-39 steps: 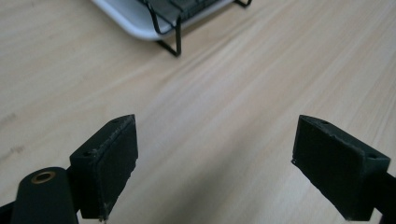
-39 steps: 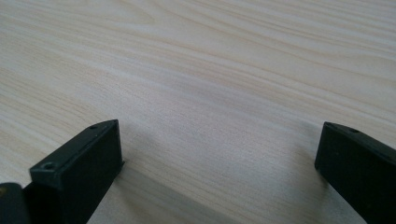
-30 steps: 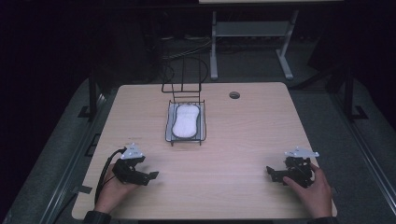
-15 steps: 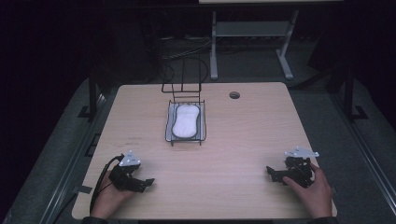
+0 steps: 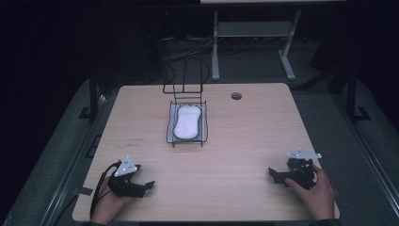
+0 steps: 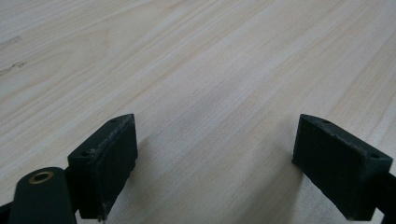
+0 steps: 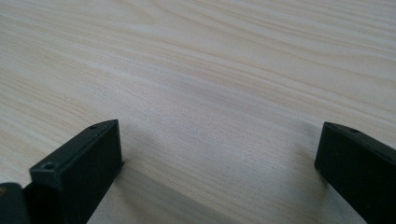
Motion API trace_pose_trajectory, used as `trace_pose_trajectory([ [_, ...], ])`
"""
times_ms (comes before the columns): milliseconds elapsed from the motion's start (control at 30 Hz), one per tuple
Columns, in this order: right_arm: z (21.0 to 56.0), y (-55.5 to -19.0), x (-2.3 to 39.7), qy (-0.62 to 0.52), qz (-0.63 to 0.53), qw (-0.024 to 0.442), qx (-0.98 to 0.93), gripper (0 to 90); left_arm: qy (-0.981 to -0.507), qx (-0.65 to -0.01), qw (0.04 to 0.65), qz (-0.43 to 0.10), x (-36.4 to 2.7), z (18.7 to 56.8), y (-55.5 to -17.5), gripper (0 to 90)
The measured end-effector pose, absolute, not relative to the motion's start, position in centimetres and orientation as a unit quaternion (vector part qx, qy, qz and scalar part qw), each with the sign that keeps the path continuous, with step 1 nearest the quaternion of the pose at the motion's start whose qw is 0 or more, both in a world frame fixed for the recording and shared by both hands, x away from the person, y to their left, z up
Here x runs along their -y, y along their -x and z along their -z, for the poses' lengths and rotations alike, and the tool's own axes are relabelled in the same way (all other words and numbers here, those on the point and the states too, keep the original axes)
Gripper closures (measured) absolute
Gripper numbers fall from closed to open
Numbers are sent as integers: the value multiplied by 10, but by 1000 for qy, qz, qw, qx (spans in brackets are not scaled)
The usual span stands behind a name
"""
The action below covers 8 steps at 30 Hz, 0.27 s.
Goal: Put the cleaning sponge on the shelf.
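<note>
Grippers rest low at the near edge of the wooden table [image 5: 244, 141], one in each of your hands. Your left gripper [image 5: 148, 184] sits at the near left corner, jaws spread wide over bare wood and holding nothing; your right gripper [image 5: 272, 173], near right, is equally wide open and empty. Well beyond both, at the table's centre toward the far side, a white oblong sponge [image 5: 187, 121] lies flat in a wire rack [image 5: 168, 123], its long axis running from you toward the far edge, narrow ends pointing near and far. The likely risk: a jaw catching the rack's thin wires on approach would drag or tip the light rack, and pinching the soft sponge off-centre may let it fold and slip free.
</note>
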State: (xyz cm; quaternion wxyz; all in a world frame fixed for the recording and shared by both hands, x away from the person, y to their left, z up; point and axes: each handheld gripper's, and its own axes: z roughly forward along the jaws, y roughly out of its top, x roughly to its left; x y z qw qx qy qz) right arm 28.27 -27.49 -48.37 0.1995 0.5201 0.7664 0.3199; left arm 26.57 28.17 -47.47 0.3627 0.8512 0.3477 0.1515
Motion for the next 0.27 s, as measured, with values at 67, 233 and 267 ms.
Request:
trace_pose_trajectory([
  [67, 484, -283, 275, -520, -320, 200, -766, 2, -851, -348, 363, -151, -282, 475, -266, 130],
  [233, 484, -282, 275, -521, -320, 200, -766, 2, -851, -348, 363, -151, -282, 475, -266, 130],
  [267, 484, -282, 275, -521, -319, 200, -766, 2, -851, -348, 363, -151, -282, 475, -266, 130],
])
